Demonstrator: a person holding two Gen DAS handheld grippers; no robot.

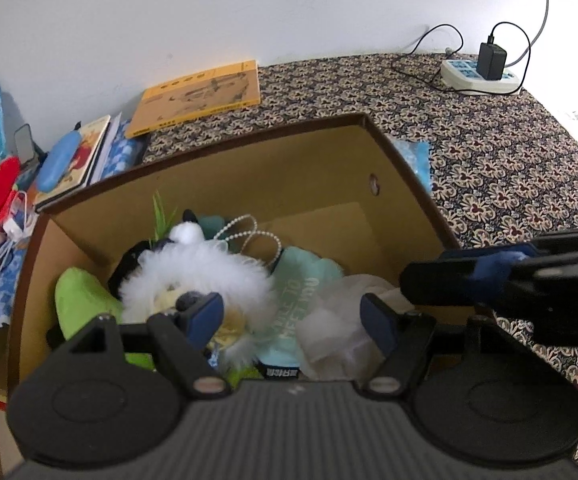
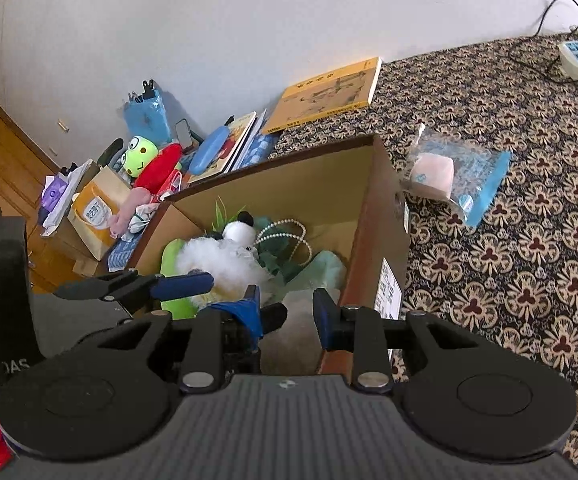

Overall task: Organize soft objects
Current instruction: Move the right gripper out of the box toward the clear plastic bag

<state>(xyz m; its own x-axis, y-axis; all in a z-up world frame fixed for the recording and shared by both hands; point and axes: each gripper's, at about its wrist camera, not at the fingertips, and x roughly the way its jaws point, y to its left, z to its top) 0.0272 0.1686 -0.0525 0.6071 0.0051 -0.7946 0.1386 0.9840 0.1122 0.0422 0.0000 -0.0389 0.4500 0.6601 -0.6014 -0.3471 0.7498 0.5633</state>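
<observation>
Over the cardboard box (image 1: 249,152), both tongs hang side by side and tip down towards the pile inside. The left tongs (image 1: 291,312) stand wide with nothing between the pads. They sit right above the white fluffy plush (image 1: 193,280), with the pale mesh pouf (image 1: 341,320) just to its right. A green plush (image 1: 77,300) is wedged by the left wall, and a teal cloth (image 1: 309,276) lies under the middle.

The right tongs (image 2: 287,310) are drawn narrow over the box's right-hand corner. A slim gap shows between the pads. A scrap of blue hangs at the left pad, and I cannot tell if it is gripped or just part of the pad.

Here is the relation that matters. A bagged pink block (image 2: 441,172) lies out on the patterned surface (image 2: 529,280), just beside the box's far right corner. Its long axis slants away from the box wall. It is ahead and to the right of the right tongs, and that hand looks the nearer one. My guess is that it would need to swing out over the rim and open up first.
</observation>
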